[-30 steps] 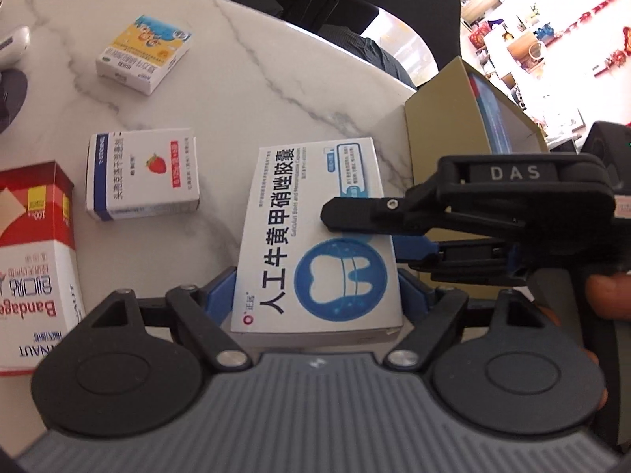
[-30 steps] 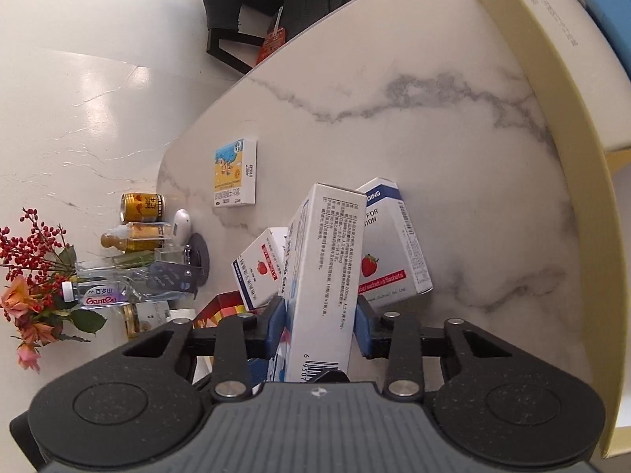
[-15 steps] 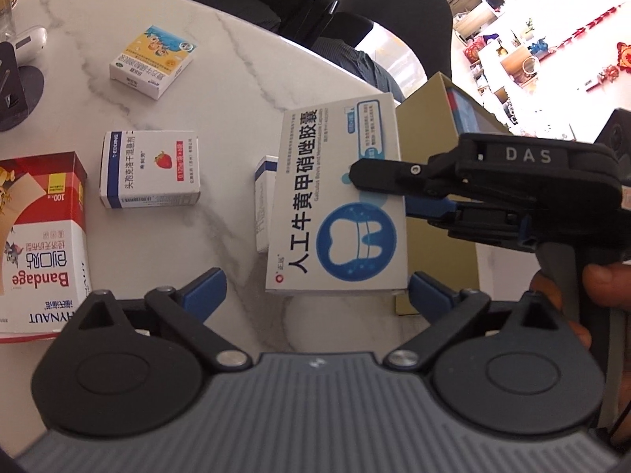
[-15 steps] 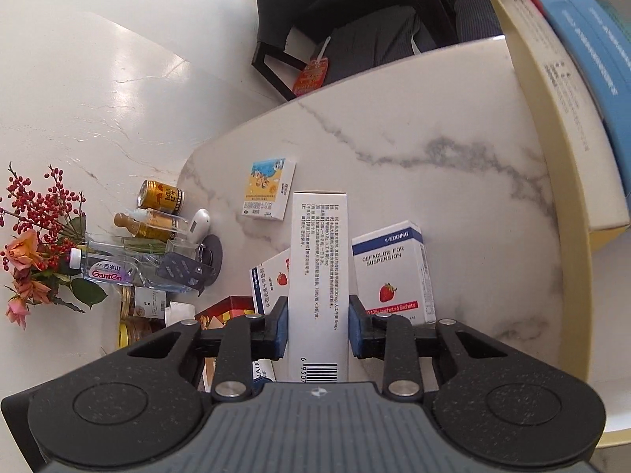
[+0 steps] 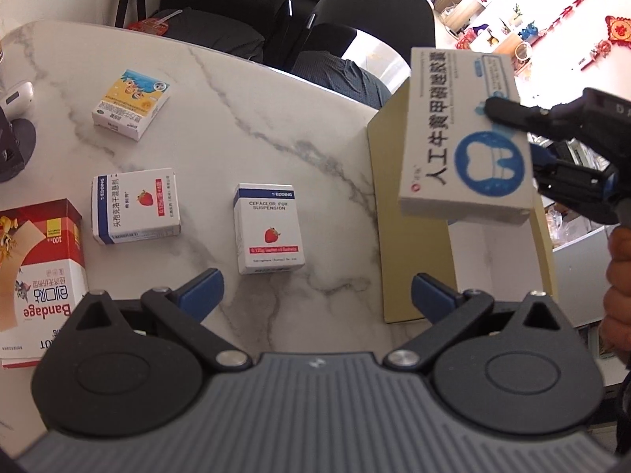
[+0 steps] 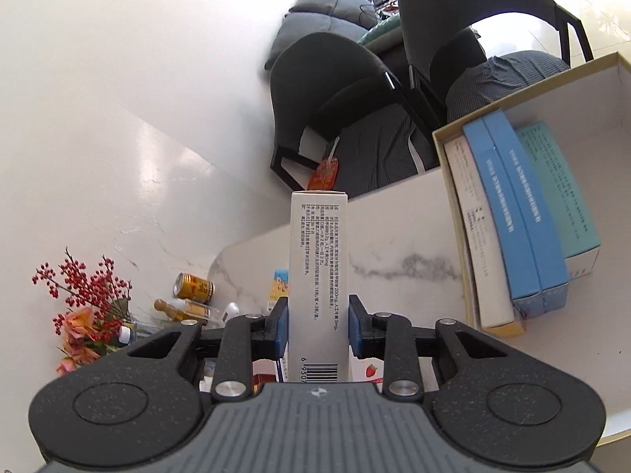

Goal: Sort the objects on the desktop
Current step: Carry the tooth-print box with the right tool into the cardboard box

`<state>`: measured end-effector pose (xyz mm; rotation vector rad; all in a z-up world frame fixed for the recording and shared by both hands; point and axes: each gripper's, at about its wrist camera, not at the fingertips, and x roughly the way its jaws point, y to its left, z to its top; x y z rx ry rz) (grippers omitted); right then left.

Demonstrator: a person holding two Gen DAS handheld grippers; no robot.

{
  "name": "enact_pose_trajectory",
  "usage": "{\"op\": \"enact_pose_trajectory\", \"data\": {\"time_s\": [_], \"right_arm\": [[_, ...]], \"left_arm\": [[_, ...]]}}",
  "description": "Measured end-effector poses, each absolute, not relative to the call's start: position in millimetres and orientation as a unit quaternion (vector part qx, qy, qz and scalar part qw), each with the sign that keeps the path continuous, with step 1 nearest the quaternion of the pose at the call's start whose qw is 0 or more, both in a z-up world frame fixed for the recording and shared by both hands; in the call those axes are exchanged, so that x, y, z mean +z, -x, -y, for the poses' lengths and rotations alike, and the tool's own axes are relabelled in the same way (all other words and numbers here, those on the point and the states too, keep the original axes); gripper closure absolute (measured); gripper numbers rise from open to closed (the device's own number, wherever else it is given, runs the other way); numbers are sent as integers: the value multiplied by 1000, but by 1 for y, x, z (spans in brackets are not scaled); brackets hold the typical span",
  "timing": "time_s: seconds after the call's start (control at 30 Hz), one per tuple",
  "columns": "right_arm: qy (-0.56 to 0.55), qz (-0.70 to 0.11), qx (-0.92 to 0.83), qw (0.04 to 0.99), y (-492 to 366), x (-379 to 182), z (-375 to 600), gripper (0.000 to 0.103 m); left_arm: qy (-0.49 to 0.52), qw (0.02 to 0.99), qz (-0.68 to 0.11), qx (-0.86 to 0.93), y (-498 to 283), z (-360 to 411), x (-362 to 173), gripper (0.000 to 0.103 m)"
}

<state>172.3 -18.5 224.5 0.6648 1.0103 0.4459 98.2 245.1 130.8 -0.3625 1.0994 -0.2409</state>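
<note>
Sorting is partway: three slim boxes (image 6: 524, 213) stand in the beige cardboard storage box (image 6: 449, 146). Right gripper (image 6: 317, 331), jaws clamped on the white tooth-logo medicine box (image 5: 465, 134), carries it above that box. Left gripper (image 5: 315, 291), jaws just opened wide, holds nothing; five cartons remain on the marble table (image 5: 244, 118).

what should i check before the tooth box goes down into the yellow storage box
1. Grip: the right hand-held gripper is shut on the tooth box, pads on both narrow sides: ok.
2. Left hand-held gripper: jaws have just been opening, nothing between them, apart from the tooth box: ok.
3. Height: the tooth box hangs above the yellow storage box, off the table: ok.
4. Space: bare floor shows beside the upright blue boxes and the teal box: ok.
5. Alignment with that gap: cannot tell.
6. Strawberry boxes stay on the table, away from the path: ok.
</note>
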Motion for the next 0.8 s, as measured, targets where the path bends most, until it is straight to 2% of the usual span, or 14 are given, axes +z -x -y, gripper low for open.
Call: {"op": "enact_pose_trajectory", "data": {"time_s": [0.27, 0.43, 0.8], "right_arm": [[-340, -419, 165, 826, -171, 250, 95, 71], [-352, -405, 115, 836, -171, 246, 150, 71], [-255, -414, 42, 873, -177, 217, 186, 71]], "left_arm": [[150, 826, -528, -127, -101, -213, 131, 0], [142, 822, -535, -133, -101, -198, 131, 0], [143, 820, -543, -111, -103, -186, 132, 0]]}}
